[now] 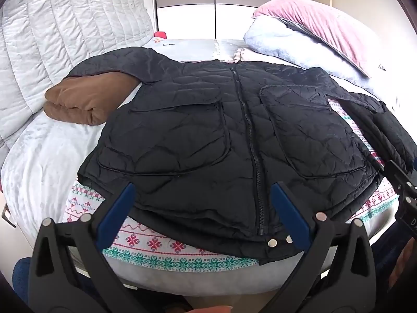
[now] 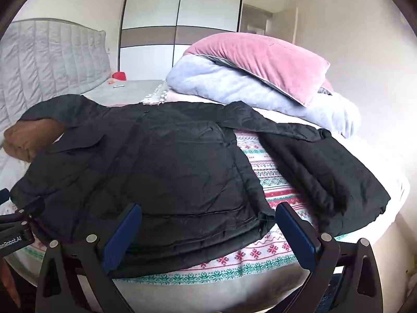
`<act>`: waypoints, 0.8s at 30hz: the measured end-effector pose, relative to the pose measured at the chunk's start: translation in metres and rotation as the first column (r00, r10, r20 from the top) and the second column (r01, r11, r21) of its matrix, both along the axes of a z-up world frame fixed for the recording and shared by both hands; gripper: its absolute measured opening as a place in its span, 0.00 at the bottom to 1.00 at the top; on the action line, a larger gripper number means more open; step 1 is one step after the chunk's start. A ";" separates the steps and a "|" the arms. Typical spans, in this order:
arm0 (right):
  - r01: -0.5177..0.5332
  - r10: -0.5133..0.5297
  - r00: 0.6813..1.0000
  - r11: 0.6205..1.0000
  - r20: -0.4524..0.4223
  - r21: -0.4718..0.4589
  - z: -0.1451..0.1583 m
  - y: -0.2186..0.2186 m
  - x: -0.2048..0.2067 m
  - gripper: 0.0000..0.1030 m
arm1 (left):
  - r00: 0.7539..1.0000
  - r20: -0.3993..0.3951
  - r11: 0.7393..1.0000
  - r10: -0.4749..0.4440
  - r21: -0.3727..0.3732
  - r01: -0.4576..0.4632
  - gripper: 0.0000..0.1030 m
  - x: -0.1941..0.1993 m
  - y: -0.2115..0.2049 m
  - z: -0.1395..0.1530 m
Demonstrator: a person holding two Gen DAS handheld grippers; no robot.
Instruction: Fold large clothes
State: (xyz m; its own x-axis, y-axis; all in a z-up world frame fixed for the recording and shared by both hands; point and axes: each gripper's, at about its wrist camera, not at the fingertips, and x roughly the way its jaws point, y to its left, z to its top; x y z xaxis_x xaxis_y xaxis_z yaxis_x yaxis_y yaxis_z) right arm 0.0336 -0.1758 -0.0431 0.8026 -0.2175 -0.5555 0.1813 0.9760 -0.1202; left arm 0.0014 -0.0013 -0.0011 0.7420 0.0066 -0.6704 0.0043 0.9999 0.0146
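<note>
A black quilted jacket (image 1: 198,135) lies front up and zipped on a patterned blanket (image 1: 161,247) on the bed, hem toward me. Its right sleeve (image 2: 323,172) lies spread out to the right. My left gripper (image 1: 203,198) is open and empty, its blue pads either side of the hem's left half, just above it. My right gripper (image 2: 208,221) is open and empty over the hem's right corner (image 2: 260,219). The right gripper's body shows at the right edge of the left wrist view (image 1: 401,182).
A brown folded garment (image 1: 83,101) lies left of the jacket's hood. A pink pillow (image 2: 260,62) rests on a pale blue duvet (image 2: 234,88) at the back right. A grey quilted headboard (image 1: 65,31) stands at the left. A wardrobe (image 2: 179,26) stands behind.
</note>
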 end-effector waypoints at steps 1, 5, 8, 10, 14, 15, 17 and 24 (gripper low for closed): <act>0.002 -0.002 1.000 1.000 0.000 -0.003 0.000 0.000 0.000 1.00 | 1.000 -0.004 1.000 0.003 -0.002 -0.003 1.00 0.001 -0.001 -0.001; 0.016 -0.016 1.000 1.000 -0.016 0.001 -0.004 -0.003 0.000 1.00 | 1.000 -0.010 1.000 0.005 -0.001 -0.005 1.00 0.001 -0.005 -0.002; 0.024 -0.024 1.000 1.000 -0.018 0.013 -0.006 -0.003 0.001 1.00 | 1.000 -0.010 1.000 0.002 -0.002 -0.002 1.00 0.000 -0.009 -0.001; 0.023 -0.023 1.000 1.000 -0.014 0.006 -0.005 -0.007 0.004 1.00 | 1.000 -0.018 1.000 0.005 -0.009 -0.006 1.00 0.001 -0.010 -0.001; 0.025 -0.025 0.999 1.000 -0.023 -0.006 -0.003 -0.009 0.005 1.00 | 0.999 -0.029 1.000 0.013 -0.013 -0.013 1.00 0.003 0.003 -0.006; 0.026 -0.026 0.999 1.000 -0.022 -0.008 -0.003 -0.009 0.004 1.00 | 0.999 -0.032 1.000 0.013 -0.015 -0.014 1.00 0.004 0.003 -0.007; 0.027 -0.027 0.999 1.000 -0.020 -0.001 -0.003 -0.009 0.005 1.00 | 0.999 -0.042 1.000 0.011 -0.018 -0.011 1.00 0.004 0.003 -0.007; 0.002 -0.002 1.000 1.000 -0.021 0.028 -0.005 -0.009 0.007 1.00 | 1.000 -0.025 0.999 0.013 -0.037 -0.014 1.00 0.004 0.007 -0.008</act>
State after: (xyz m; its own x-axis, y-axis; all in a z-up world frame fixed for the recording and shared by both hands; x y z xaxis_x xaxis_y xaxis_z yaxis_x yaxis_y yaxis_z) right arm 0.0405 -0.1844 -0.0484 0.7902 -0.2031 -0.5782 0.1811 0.9787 -0.0962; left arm 0.0050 0.0055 -0.0087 0.7250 -0.0087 -0.6887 -0.0091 0.9997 -0.0222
